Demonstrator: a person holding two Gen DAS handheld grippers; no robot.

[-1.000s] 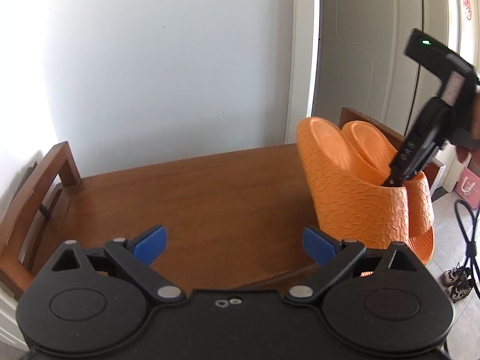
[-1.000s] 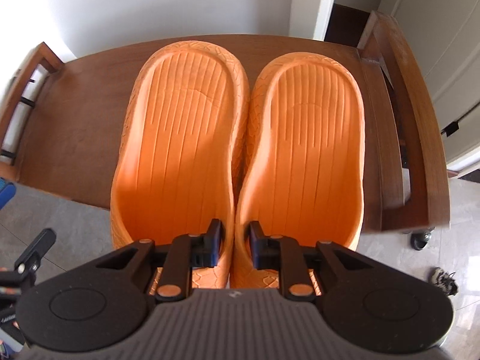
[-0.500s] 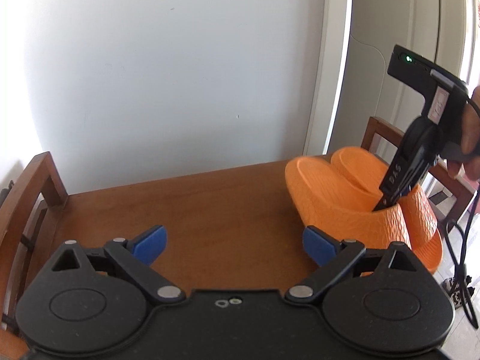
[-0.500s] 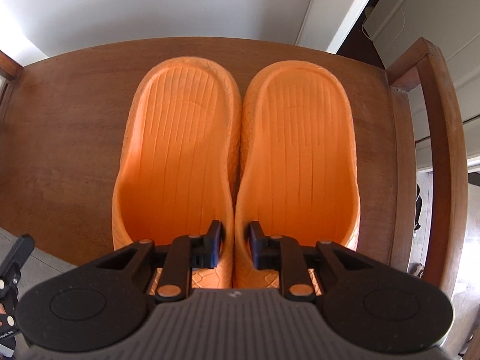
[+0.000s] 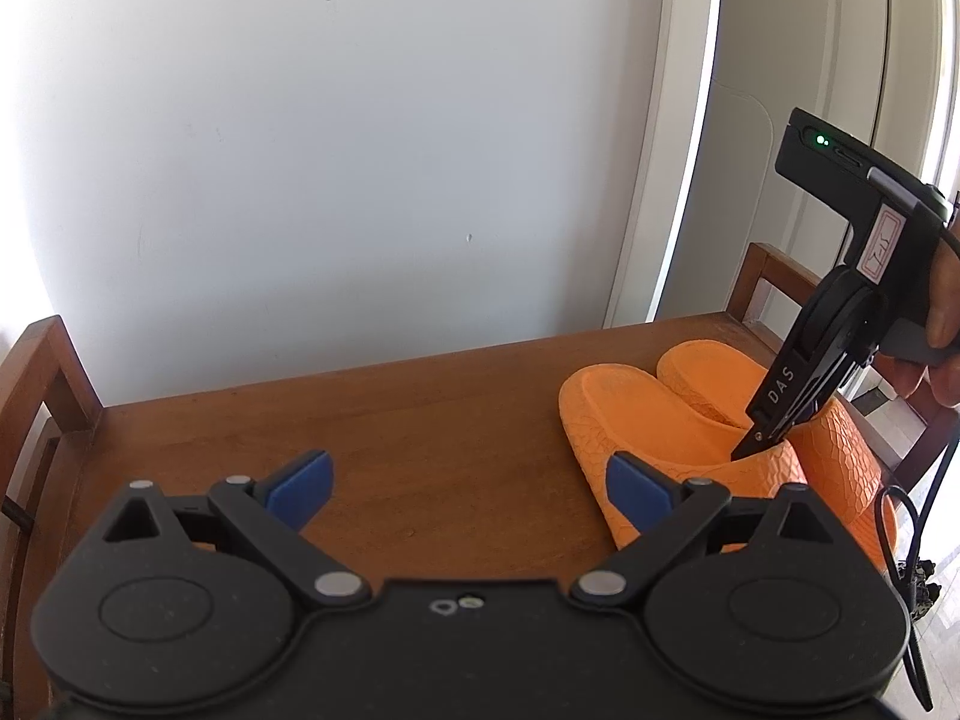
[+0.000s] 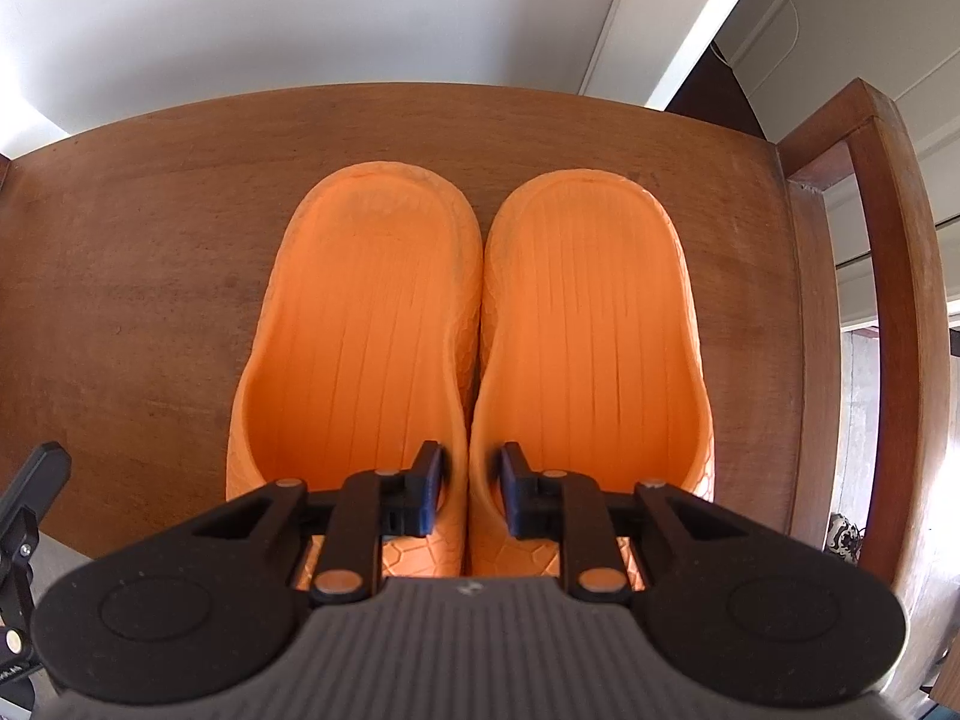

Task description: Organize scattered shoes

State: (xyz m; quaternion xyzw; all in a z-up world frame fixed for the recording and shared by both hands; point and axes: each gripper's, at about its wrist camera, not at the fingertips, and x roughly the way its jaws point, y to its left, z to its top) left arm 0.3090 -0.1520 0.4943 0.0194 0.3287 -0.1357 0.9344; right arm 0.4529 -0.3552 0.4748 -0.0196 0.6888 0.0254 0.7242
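The right gripper (image 6: 471,495) is pointing straight down over the slippers (image 6: 474,360), one finger reaching into each, the two touching inner walls between its jaws, and those jaws are opening, letting the pair go. The slippers are sitting side by side on the bench (image 6: 150,300) toward its right end, long axes running near to far, their enclosed fronts at the near edge. The left gripper (image 5: 468,480) is hanging wide open with nothing in it, off to the left over bare wood, well apart from the pair. The right hand (image 5: 942,324) is plainly the nearer one, so I reckon the next move is a lift straight up and clear.
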